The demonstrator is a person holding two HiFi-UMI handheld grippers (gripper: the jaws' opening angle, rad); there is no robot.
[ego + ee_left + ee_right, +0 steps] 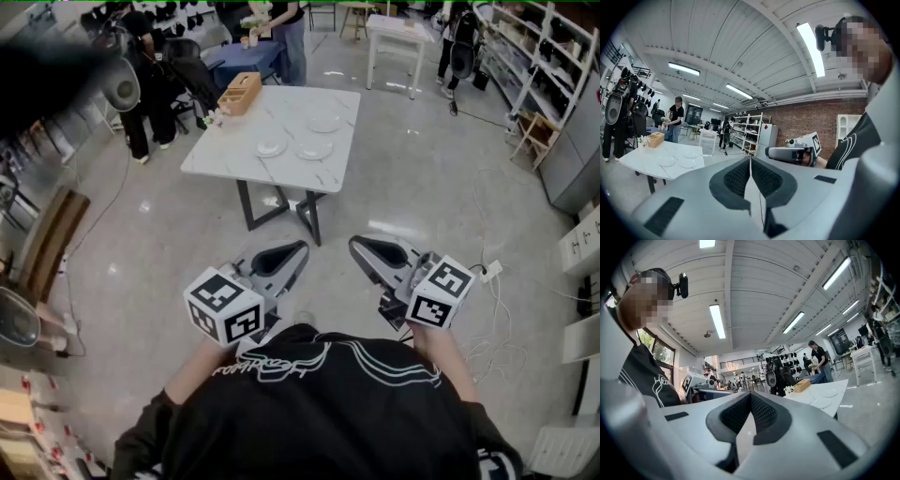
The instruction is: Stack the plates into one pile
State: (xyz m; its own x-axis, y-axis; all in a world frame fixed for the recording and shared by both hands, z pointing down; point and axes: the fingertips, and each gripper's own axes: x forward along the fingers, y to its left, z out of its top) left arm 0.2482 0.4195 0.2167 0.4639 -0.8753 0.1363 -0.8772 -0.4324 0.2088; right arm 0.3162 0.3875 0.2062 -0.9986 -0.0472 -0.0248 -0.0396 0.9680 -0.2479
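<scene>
Three white plates lie apart on the white marble table some way ahead: one on the left, one in the middle, one farther back. My left gripper and right gripper are held side by side close to my body, well short of the table, above the floor. Both are shut with nothing between the jaws. The left gripper view shows its shut tips and the plates far off at the left. In the right gripper view the shut tips point level, with the plates at the right.
A wooden box stands at the table's far left corner. People stand behind the table by a blue-covered table. A second white table is farther back, shelves line the right wall, and cables lie on the floor at the right.
</scene>
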